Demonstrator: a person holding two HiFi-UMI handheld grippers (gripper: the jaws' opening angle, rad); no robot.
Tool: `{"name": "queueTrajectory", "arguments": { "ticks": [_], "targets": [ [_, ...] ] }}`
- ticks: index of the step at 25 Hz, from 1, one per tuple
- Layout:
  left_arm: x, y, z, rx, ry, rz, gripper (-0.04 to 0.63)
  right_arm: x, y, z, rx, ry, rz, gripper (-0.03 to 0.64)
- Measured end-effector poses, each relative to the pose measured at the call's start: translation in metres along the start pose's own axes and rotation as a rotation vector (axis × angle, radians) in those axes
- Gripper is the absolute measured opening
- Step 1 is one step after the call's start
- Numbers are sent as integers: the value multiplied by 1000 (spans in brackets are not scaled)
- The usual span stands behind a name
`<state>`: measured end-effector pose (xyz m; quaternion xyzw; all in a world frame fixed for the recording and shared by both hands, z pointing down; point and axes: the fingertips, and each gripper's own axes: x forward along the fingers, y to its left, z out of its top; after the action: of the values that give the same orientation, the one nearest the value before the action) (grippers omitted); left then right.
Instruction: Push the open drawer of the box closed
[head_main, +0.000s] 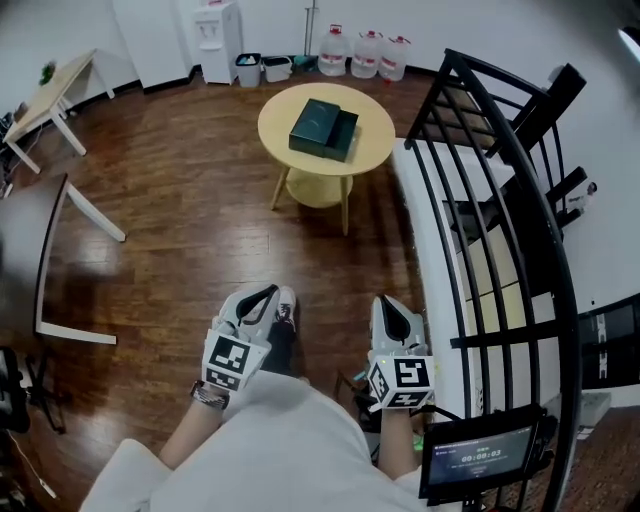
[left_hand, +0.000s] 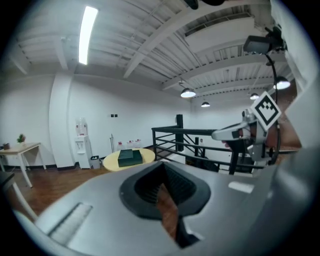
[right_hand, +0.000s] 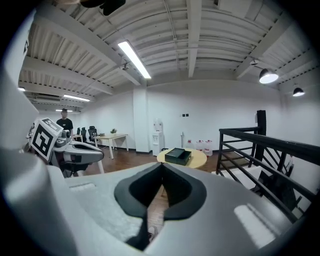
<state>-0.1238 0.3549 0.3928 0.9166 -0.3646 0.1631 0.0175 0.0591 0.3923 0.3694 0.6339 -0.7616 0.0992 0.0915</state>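
Note:
A dark green box lies on a round yellow table well ahead of me; its right part looks stepped out a little, like a drawer. The box also shows far off in the left gripper view, and the box likewise in the right gripper view. My left gripper and right gripper hang low near the person's body, far from the table. Both are shut with nothing between the jaws, as the left gripper and right gripper show in their own views.
A black metal railing runs along the right side. A water dispenser, bins and water bottles line the far wall. A wooden desk stands far left, a white-framed table at left. A person stands far off.

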Motion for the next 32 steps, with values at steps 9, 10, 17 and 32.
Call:
{"name": "queueTrajectory", "arguments": {
  "ticks": [9,10,17,32],
  "targets": [
    [91,73,26,-17,-5,-17,8,87,-42,38,-11,5,-52,2],
    [102,81,29,-16,-3,-23,8,99,-47,42,-9,8,-57,2],
    [164,142,48,-26,16,-33,8,180,-64,73,-14,24,-63,3],
    [259,238,82,-2,5,-40,8,287,-82,120,-85,18,-70,3]
  ]
}}
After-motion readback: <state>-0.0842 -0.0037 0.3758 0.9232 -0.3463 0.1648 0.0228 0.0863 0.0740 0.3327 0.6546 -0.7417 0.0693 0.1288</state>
